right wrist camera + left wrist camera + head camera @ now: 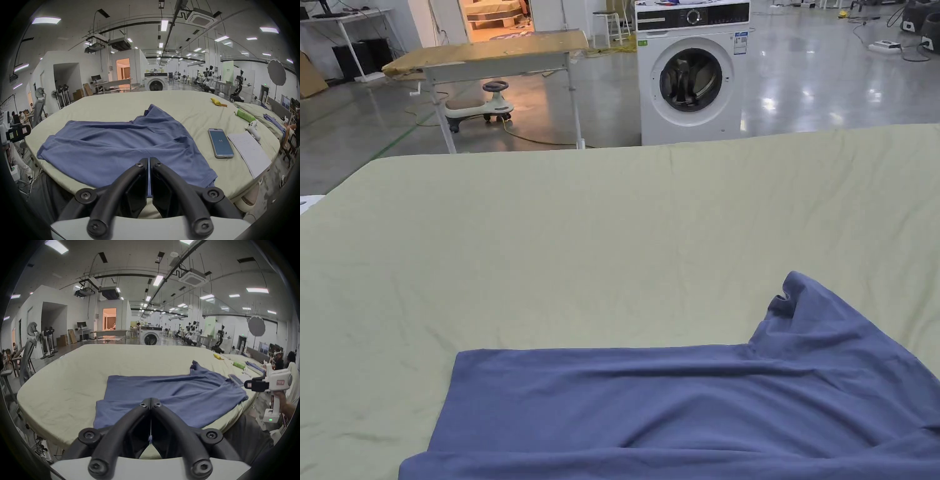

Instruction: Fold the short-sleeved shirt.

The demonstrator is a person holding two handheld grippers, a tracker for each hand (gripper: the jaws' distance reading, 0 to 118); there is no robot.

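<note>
**Both claws closed and empty at the shirt's near edge**

Nearest the lens of each gripper view sat that claw's own pair of black jaws, pressed together with nothing between them. My left claw [151, 400] hung just short of the blue shirt [170, 395], over its near hem-side corner; my right claw [149, 160] hung over the near edge of the shirt [116, 146] toward its sleeve end. Neither touched the cloth, as far as I could judge.

Relative to the shirt, everything else fell into place. It lay spread on the pale green bed [550, 250], close to the bed's near edge, its long axis running side to side across my view: straight hem at its left end, a sleeve [800, 300] kicked up and away at its far right. Wrinkles ran lengthwise through the body. Each claw had its own end close by, so I judged neither needed to cross over.

Beyond the shirt's far edge the bed lay bare, giving plenty of room to fold away from me. To the right of the shirt, just beside its sleeve end, rested a phone [220, 142] and, past that, a notepad [250, 152]; I reckoned a sweep that way could catch them. Left of the shirt the sheet ran free to the bed's edge.
</note>
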